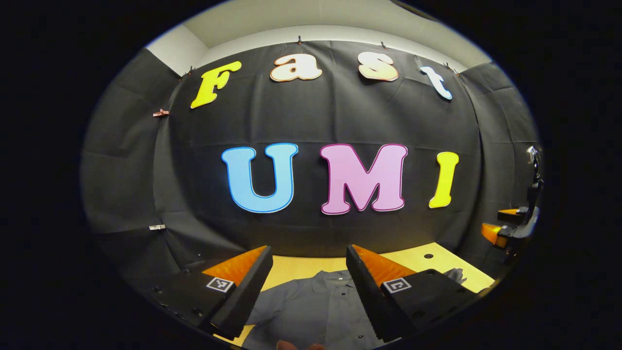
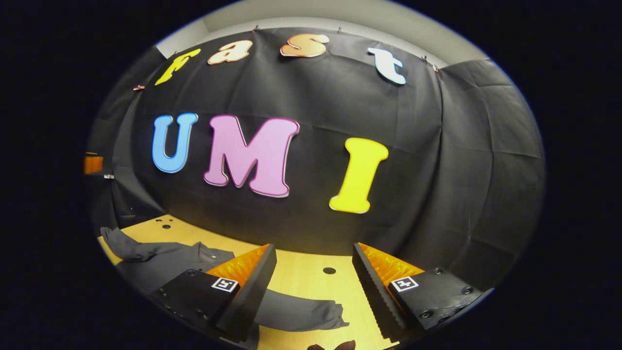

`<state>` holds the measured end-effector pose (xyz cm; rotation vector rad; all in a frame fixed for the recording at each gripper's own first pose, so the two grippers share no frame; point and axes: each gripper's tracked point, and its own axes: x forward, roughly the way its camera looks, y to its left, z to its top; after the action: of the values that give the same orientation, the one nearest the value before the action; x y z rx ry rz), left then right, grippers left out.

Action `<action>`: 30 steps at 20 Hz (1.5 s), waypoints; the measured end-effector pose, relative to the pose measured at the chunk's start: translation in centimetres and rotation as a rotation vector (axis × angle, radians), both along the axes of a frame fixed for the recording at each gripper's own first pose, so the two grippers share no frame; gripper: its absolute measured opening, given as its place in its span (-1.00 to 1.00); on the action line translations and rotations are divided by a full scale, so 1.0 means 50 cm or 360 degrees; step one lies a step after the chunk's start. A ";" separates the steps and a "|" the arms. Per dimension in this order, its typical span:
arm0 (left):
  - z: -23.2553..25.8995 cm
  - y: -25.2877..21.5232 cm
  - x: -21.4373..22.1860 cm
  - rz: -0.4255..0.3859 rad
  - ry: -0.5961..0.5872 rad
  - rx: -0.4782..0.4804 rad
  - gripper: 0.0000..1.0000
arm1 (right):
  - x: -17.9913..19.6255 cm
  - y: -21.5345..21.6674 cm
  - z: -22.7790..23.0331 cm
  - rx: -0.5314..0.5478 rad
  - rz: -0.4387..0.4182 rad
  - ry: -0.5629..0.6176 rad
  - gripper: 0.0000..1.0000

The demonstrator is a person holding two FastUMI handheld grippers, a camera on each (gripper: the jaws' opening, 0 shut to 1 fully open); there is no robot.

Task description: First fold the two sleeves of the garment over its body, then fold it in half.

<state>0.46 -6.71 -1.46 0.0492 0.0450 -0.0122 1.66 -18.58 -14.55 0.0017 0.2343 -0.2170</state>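
Two grippers held above a grey garment (image 1: 311, 306) lying on a light wooden table (image 1: 301, 266), before any fold has been made. In the left gripper view, the left gripper (image 1: 306, 291) is spread wide with nothing between its fingers; the collar and button placket of the garment sit directly below and ahead of the gap, so this gripper stands over the body of the shirt rather than over a sleeve. The right gripper (image 1: 510, 226) appears at the far right of that view, raised and well apart from the cloth. In the right gripper view, the right gripper (image 2: 313, 291) is likewise wide and empty; one sleeve (image 2: 301, 313) lies flat on the table just below its fingers, its long axis running roughly across the view with the cuff end pointing toward the right, while the garment body and collar lie off to the left. The other sleeve (image 2: 129, 248) stretches away at the far left, bunched toward the table's edge. The relation that matters is that the near sleeve lies closest to the right gripper and points outward from the body, so the first fold would probably be a grasp near the cuff carried leftward over the body; the far sleeve would fall more naturally to the left gripper.
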 end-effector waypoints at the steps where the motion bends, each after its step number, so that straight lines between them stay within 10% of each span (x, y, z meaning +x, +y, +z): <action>1: 0.002 -0.004 -0.005 0.0021 0.0004 0.0005 0.92 | 0.006 -0.017 -0.032 0.0012 -0.0011 0.0032 0.95; 14: -0.028 -0.036 -0.078 0.0291 0.0097 -0.0023 0.91 | 0.029 -0.132 -0.456 0.0208 -0.0075 0.0534 0.96; 30: -0.044 0.041 -0.102 0.0439 0.0159 0.0045 0.92 | 0.010 -0.099 -0.696 0.0454 -0.0071 0.0946 0.94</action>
<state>-4.66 -4.65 -3.64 0.0700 0.1514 0.2620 2.14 -23.55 -49.34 0.2279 0.8564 -0.2231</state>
